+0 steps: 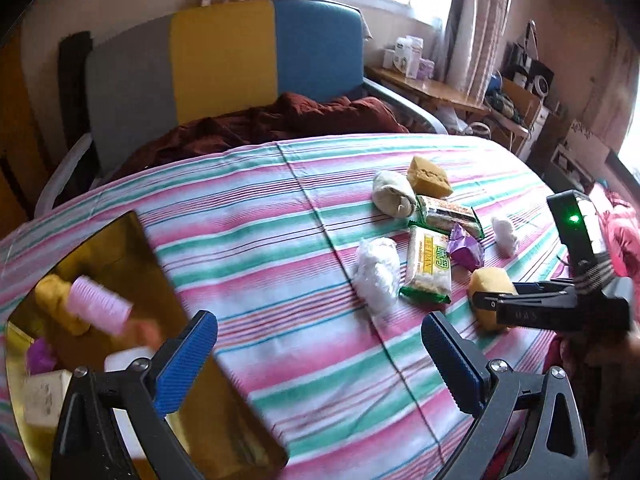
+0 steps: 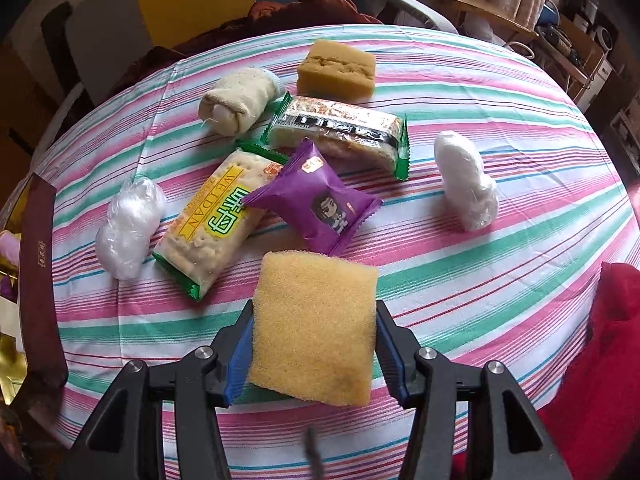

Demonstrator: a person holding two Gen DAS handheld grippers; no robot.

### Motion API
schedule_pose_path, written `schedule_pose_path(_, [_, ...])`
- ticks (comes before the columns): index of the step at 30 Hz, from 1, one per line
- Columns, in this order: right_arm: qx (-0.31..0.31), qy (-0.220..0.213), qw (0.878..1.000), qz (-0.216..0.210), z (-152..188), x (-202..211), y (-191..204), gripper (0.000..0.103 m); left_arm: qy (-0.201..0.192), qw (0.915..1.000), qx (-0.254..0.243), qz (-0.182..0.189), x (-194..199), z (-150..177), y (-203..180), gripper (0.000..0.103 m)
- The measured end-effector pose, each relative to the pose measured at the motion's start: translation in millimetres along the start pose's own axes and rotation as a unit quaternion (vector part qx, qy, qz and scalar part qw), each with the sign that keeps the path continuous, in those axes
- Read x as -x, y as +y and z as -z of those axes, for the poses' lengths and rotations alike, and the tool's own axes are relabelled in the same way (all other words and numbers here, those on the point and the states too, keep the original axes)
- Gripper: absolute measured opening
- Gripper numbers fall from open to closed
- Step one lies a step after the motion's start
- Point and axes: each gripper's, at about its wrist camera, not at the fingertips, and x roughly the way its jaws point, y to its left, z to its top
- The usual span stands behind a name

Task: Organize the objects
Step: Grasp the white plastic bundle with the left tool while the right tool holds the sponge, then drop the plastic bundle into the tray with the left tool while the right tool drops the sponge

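Yellow sponge [image 2: 316, 328], coarse-pored and square with softly rounded corners, sat clamped between the blue pads of the right claw [image 2: 314, 350], tilted and apparently lifted just clear of the cloth, most likely so it could be carried over to the box [image 1: 132, 264] at the left edge of the surface [image 2: 500, 280]. Its faces looked dry and slightly darker toward the lower corner, and the pads pressed its sides without visibly crushing it. Just beyond it lay the purple packet [image 2: 316, 204], overlapping the green-trimmed cracker pack [image 2: 212, 220], with a second snack bar [image 2: 340, 132], a rolled sock [image 2: 238, 102] and a thicker brown sponge [image 2: 336, 70] further toward the far edge; two white plastic-wrapped bundles [image 2: 130, 228] flanked the heap. The left claw [image 1: 316, 364] hung spread wide and empty near the gold-lined box, probably having nothing to grip, while a pink hair roller [image 1: 100, 308] and other small items already rested inside.
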Motion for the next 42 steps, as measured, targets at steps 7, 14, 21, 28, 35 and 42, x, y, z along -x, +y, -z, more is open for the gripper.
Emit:
schedule_pose_path(7, [0.002, -0.001, 1.0, 0.0, -1, -1, 1, 0.055, 0.035, 0.9992, -0.015, 0.011, -43, -20, -18, 0.091])
schedule_pose_path(14, [0.001, 0.0, 1.0, -0.002, -3, -1, 0, 0.056, 0.07, 0.9968, -0.029, 0.025, -84, -33, -35, 0.072])
schedule_pose_path(21, [0.003, 0.001, 1.0, -0.001, -5, -3, 0, 0.056, 0.099, 0.9941, -0.027, 0.033, -119, -39, -41, 0.066])
schedule_pose_path(28, [0.006, -0.001, 1.0, 0.001, -7, -3, 1, 0.056, 0.103, 0.9931, -0.016, 0.053, -128, -33, -41, 0.036])
schedule_pose_path(35, [0.009, -0.007, 1.0, -0.004, -8, -2, 4, 0.055, 0.079, 0.9944, 0.001, 0.07, -91, -22, -36, 0.036])
schedule_pose_path(42, [0.045, -0.043, 0.996, -0.061, 1, 12, 29, 0.055, 0.042, 0.9967, 0.013, 0.068, -41, -9, -22, 0.036])
